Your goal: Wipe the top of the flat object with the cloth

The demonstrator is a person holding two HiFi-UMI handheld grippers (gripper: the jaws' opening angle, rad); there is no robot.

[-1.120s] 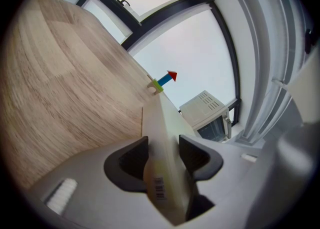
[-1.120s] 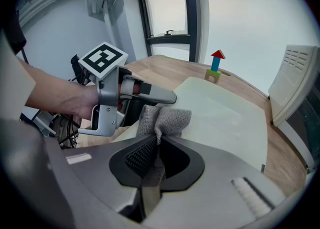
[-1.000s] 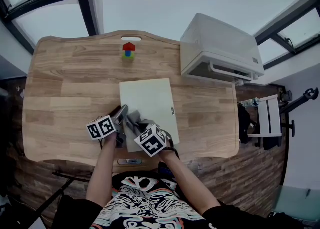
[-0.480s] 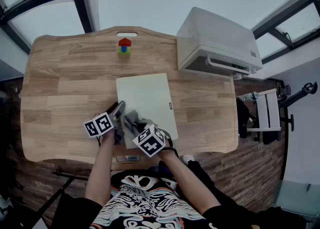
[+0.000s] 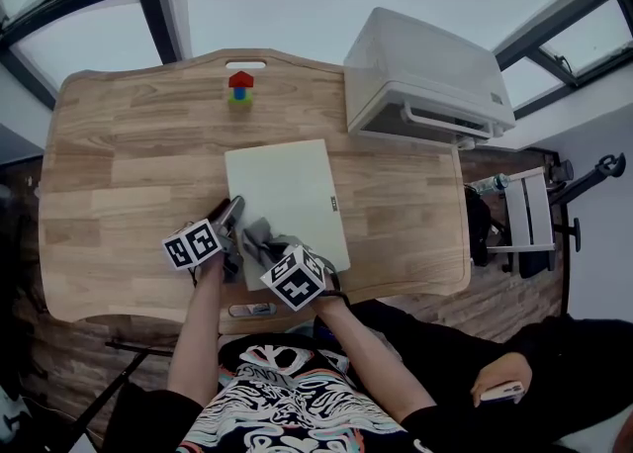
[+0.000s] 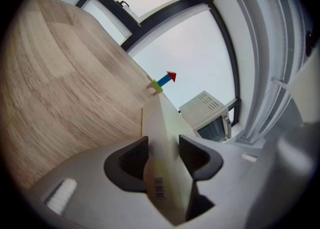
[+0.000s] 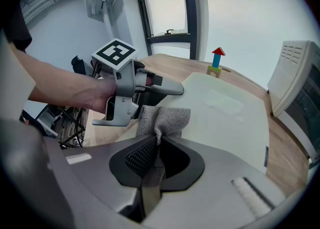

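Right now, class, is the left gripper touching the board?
Touching. The left gripper view shows the left gripper with its jaws closed on the board's near edge, one jaw against each face.

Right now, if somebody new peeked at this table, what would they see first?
The left gripper pinches the near edge of a pale, cream flat board lying on the wooden table. Beside it, the right gripper clamps a grey woven cloth over the board. At the table's far edge stands a little toy tower of red, blue and green blocks, the brightest thing there.
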